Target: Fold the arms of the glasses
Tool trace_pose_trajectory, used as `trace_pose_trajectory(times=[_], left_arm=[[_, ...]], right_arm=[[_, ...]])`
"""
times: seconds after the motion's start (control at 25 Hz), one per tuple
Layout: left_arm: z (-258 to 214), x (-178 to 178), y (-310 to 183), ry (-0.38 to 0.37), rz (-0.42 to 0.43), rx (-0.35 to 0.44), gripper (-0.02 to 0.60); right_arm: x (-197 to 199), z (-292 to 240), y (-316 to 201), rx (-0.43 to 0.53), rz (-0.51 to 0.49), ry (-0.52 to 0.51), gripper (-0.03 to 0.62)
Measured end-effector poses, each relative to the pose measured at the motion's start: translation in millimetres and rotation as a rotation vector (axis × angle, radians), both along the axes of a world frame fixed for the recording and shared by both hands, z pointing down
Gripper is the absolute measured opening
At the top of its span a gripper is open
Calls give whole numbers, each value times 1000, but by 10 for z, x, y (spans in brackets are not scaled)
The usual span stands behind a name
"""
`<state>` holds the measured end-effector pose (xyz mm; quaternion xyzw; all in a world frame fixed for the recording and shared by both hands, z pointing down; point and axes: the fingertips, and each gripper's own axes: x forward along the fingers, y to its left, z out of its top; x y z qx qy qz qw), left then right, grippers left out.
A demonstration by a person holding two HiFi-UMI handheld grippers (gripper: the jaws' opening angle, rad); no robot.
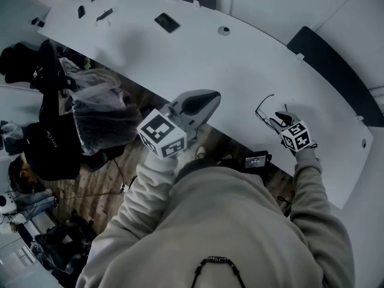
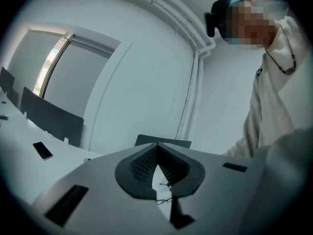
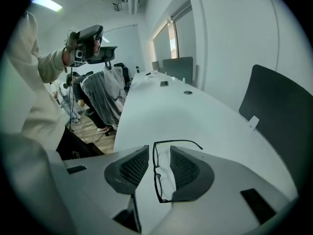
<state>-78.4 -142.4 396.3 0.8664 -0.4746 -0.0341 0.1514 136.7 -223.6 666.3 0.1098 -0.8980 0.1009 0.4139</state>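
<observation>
Right tongs (image 3: 159,151): jaws apart, straddling the thin black wire-rimmed glasses (image 3: 157,175). The frame front runs lengthwise down the gap between the ribbed dark pads (image 3: 134,168). Desk shows on both sides of the frame, so there is no grip. One arm of the glasses is unfolded and sweeps off toward 3 o'clock past the jaw tips. The glasses lie flat on the long white curved desk (image 3: 161,106).

Head view: right tongs (image 1: 277,117) low over the desk's near edge, pointing toward 11 o'clock, with the glasses (image 1: 265,108) at their tips. The marker cube (image 1: 296,135) sits behind, at 5 o'clock.

Left tongs (image 2: 156,148): tips closed together, nothing held. They are raised off the desk and well apart from the glasses, which show small and far through the wedge between the pads. In the head view they hang over the desk's near edge, at 9 o'clock from the right tongs.

Outward on the desk:
- black flat phone (image 1: 167,22) at 11 o'clock
- small round grey grommet (image 1: 224,30) at 12 o'clock
- dark grey divider panel (image 1: 324,65) along the far edge at 2 o'clock

Off the desk at 9 o'clock: a chair draped in grey plastic sheeting (image 1: 102,110). Under the near edge, just beside the right sleeve: a small black screened device (image 1: 256,159).
</observation>
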Motion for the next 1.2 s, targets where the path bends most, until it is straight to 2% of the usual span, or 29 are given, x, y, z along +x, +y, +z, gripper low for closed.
trace_pose_trajectory(times=[0.2, 0.6, 1.12, 1.16, 1.2], left_arm=[[40, -136, 66, -6, -37, -14, 5], [87, -414, 168, -6, -98, -28, 6], [129, -530, 169, 3, -119, -41, 6], [126, -524, 165, 3, -117, -39, 6], [125, -514, 163, 3, -114, -39, 6]], right_arm=[[-93, 243, 69, -56, -56, 47, 129], [-162, 673, 161, -87, -176, 191, 155], [-84, 945, 239, -60, -253, 346, 161], [-79, 947, 240, -53, -255, 353, 157], [-74, 945, 233, -43, -256, 360, 127]])
